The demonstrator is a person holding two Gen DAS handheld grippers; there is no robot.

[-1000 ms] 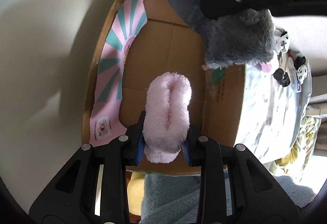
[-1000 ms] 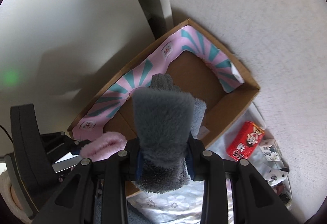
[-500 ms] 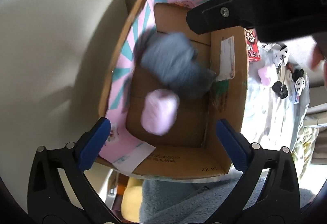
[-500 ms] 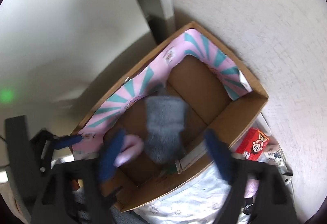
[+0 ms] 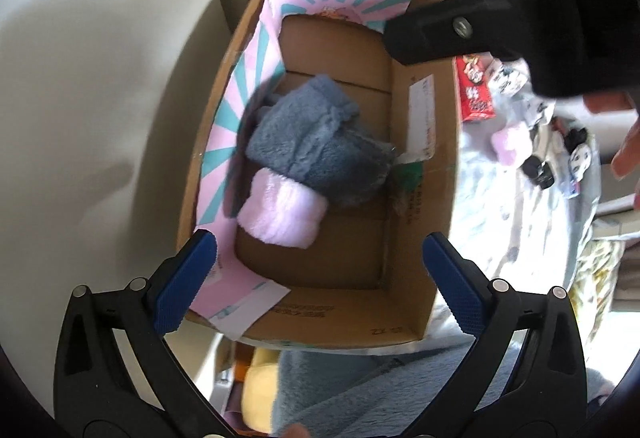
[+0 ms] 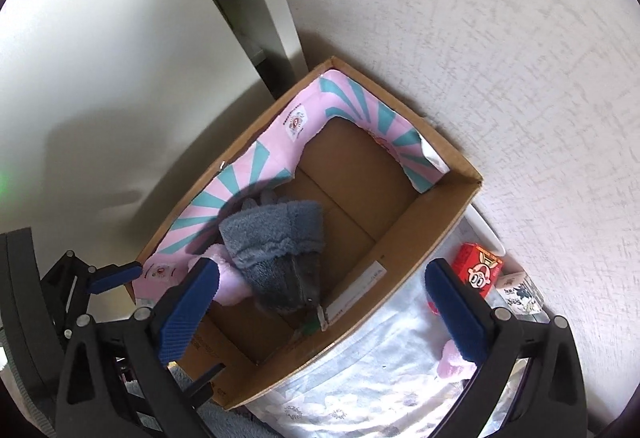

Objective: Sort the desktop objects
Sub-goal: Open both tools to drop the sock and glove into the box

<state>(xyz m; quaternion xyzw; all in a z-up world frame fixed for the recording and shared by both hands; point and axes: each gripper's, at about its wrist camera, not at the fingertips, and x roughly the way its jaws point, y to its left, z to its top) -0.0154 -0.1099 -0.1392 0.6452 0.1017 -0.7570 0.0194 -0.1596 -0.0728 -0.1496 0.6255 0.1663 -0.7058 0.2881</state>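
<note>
1. Both grippers hang over the box, pointing down. The left gripper gapes wide and holds nothing. The right gripper has its jaws opening, nothing between them.
2. Grey plush and pink plush lie below, on the box floor, touching.
3. Best lift clear of the rim before swinging towards the clutter right of the box.
4. Left view alone shows the panda toys; right view shows the far wall plainly, and the red carton.
</note>
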